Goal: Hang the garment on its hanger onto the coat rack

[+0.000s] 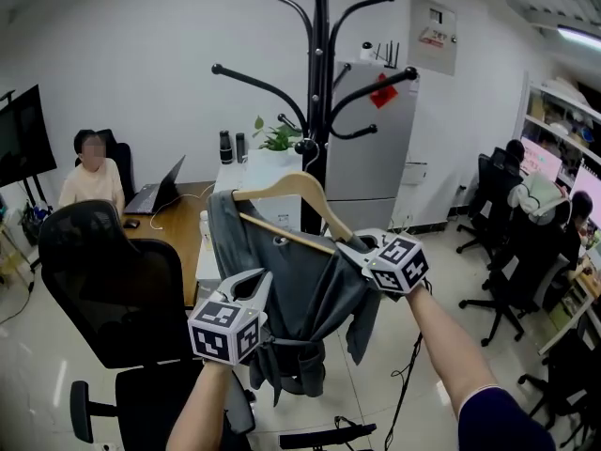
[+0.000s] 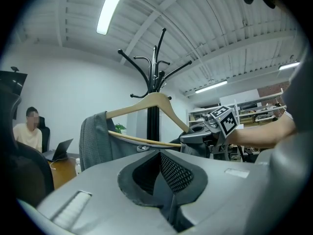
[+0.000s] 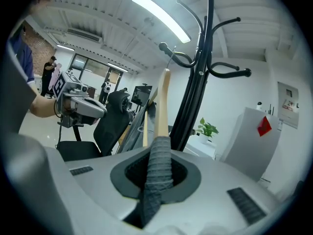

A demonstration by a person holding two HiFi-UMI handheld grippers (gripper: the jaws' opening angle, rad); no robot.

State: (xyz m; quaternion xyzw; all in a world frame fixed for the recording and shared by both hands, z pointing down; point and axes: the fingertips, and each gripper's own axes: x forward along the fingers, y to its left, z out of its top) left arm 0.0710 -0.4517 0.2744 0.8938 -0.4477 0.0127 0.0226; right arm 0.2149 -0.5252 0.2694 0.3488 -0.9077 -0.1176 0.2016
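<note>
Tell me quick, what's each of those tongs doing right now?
Left tongs: closed, nothing clearly between them.
Right tongs: closed on the grey garment over the hanger end.

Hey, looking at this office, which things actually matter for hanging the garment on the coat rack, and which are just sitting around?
Part of the job: wooden hanger, grey garment, coat rack, right hand-held gripper, left hand-held gripper.

Just lying about: office chair, laptop, potted plant, desk, seated person.
</note>
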